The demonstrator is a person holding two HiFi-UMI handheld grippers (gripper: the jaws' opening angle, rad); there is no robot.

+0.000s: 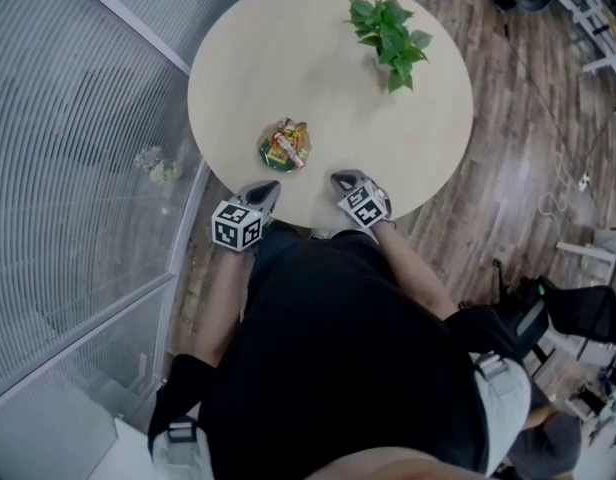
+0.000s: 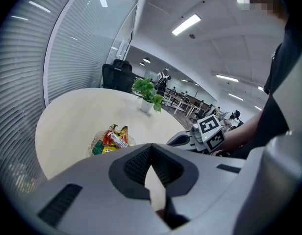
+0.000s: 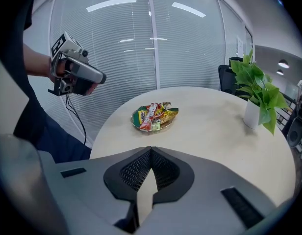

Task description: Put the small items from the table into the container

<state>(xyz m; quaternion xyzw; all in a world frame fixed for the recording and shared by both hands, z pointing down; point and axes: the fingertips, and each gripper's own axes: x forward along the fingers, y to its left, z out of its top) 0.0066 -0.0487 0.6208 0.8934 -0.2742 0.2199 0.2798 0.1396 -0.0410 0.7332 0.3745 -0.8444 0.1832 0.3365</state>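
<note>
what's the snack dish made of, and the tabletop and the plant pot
Dish: clear glass or plastic, since the wrappers show through its rim.
Tabletop: probably a pale, matte, wood-look laminate; the tone is even with no glare.
Plant pot: smooth and white, ceramic or plastic; cannot tell which.

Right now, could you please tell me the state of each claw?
Left claw: closed, holding nothing.
Right claw: closed, holding nothing.

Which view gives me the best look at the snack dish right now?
Right gripper view: the snack dish sits whole, central and unobstructed. Head view shows it small from above; left gripper view, off-centre at a flatter angle.
</note>
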